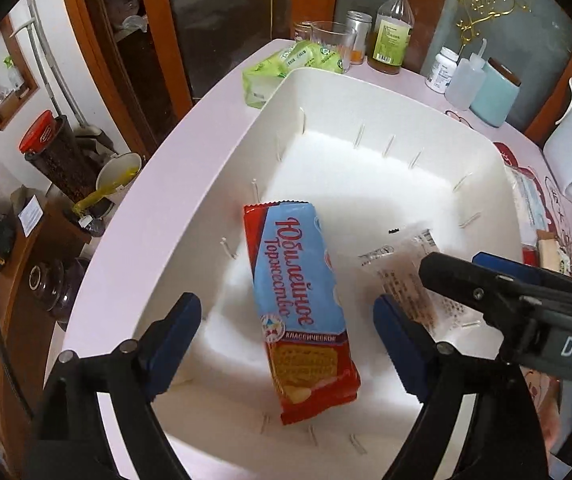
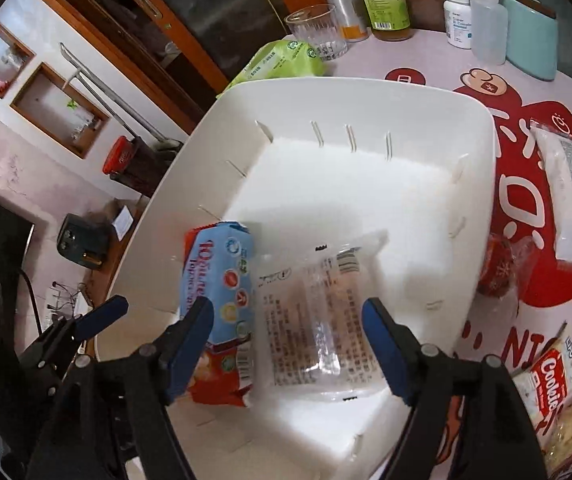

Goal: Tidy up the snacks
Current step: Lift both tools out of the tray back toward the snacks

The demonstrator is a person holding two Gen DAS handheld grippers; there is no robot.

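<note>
Here, both tools [image 1: 286, 340] [image 2: 287, 344] gaping, empty, Cookie pack [image 2: 549, 384] only in right view.

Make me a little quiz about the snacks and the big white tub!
1. True or false: the red and blue biscuit pack lies inside the white tub.
2. Which snack lies between the right tongs? A) clear packet B) green pack
3. How many snacks are in the tub?

Key: 1 true. 2 A, with the tongs open, not pinching. 3 two.
</note>
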